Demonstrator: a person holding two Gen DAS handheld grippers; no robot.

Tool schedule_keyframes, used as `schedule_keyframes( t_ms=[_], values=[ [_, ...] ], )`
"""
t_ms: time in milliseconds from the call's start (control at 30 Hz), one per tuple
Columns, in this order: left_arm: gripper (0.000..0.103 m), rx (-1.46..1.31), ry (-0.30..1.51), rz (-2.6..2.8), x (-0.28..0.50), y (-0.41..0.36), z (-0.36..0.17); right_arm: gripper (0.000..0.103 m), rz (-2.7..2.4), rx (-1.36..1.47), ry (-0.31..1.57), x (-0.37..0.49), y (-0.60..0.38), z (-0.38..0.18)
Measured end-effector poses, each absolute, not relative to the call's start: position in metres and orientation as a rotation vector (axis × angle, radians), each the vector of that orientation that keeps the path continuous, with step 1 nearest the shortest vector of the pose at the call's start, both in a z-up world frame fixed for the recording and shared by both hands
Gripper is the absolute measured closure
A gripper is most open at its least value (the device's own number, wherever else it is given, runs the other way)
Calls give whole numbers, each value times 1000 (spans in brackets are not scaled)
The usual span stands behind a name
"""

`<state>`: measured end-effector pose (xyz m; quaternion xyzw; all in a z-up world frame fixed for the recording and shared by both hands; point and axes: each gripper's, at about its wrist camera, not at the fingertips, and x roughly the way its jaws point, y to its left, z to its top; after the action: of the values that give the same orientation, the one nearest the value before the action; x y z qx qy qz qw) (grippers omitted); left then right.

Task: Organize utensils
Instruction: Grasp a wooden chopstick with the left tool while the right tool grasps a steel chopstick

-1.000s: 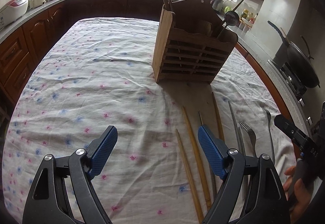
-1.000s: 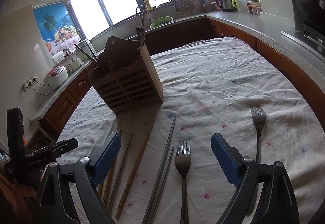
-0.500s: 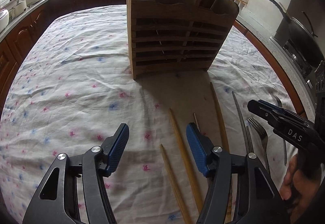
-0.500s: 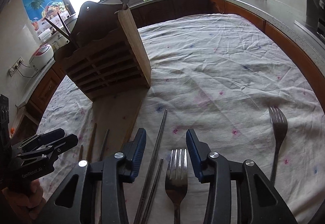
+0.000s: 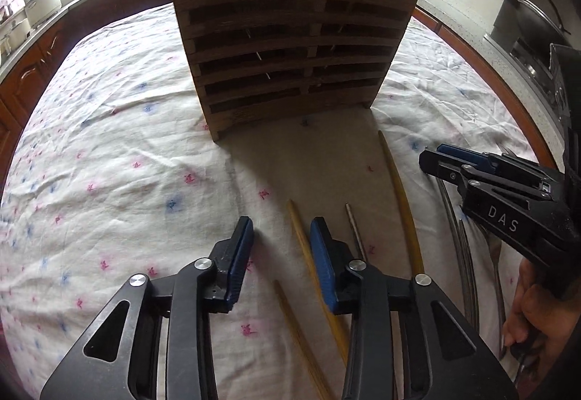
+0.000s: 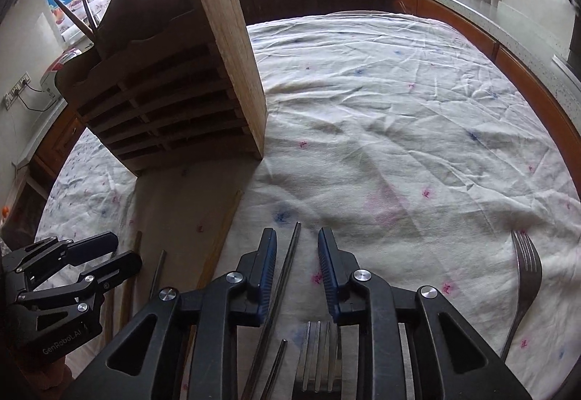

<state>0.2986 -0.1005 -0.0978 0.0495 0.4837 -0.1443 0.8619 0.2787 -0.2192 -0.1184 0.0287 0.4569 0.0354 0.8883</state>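
Since a second ago both my tongs came lower and nearer to the holder (image 5: 290, 48), and their jaws went from wide to narrow. My left tongs (image 5: 279, 251) are closing, not yet gripping; one wooden chopstick (image 5: 308, 254) lies between the pads on the desk (image 5: 109, 146). My right tongs (image 6: 296, 265) are closing too, with a metal chopstick (image 6: 287, 269) in the gap and nothing pressed yet. I think two pickups start together. The chopsticks are thin, flat on the wrinkled cloth, so hard to pinch. A fork (image 6: 317, 360) lies under my right tongs, another fork (image 6: 524, 284) well apart.
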Motion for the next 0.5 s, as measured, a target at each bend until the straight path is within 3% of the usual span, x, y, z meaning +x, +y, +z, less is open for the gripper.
schedule_keyframes(
  t_ms=[100,133,500],
  values=[
    [93,119,1007,-314,300,-104,-98,91,62,12,943,278,-214,-119],
    [94,122,1006,-312,301,-105,-98,95,68,23,943,279,-213,-119],
    [100,-33,970,-372,289,-72,-73,99,176,268,884,259,-232,-95]
  ],
)
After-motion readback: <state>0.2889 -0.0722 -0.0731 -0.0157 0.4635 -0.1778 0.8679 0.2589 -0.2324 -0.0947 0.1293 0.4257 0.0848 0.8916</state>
